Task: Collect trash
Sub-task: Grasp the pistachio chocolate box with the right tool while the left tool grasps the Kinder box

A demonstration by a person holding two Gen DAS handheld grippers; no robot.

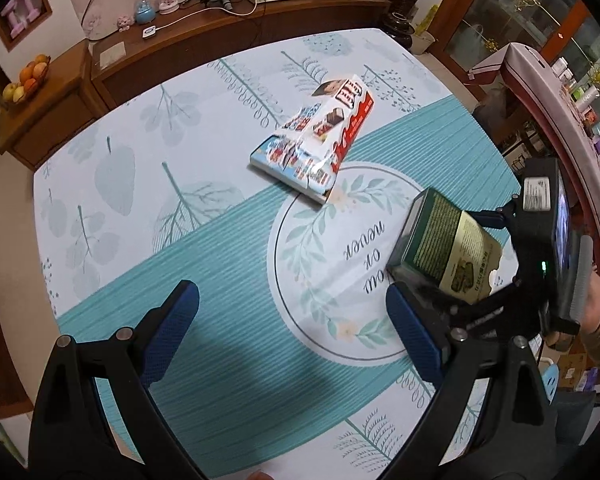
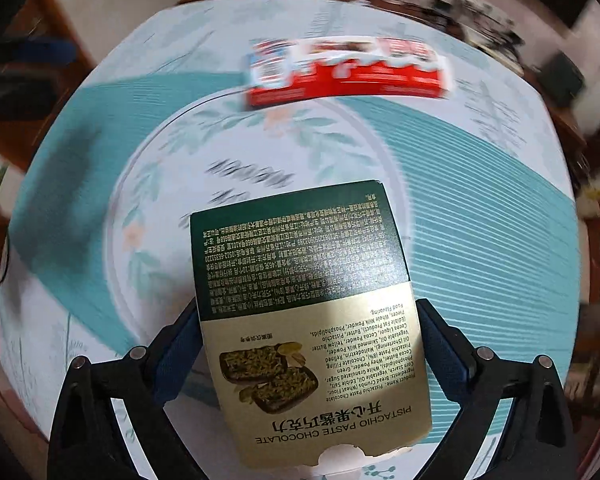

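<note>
the right gripper (image 2: 308,356) pinches the pistachio paste chocolate box (image 2: 308,304) by its sides, above the table (image 1: 220,264). the left gripper (image 1: 292,340) gapes wide, empty. at twelve o'clock lies the kinder chocolate box (image 1: 316,144); a firm squeeze should prevent slipping in transit.

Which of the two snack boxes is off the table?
The green-and-gold pistachio chocolate box, clamped in the right hand-held gripper; the red-and-white box lies on the tablecloth.

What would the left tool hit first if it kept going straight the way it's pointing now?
Probably the tablecloth itself: the left tool, open and empty, looks down at bare cloth. The red and white chocolate box lies farther on, slightly right; depth is unclear.
</note>
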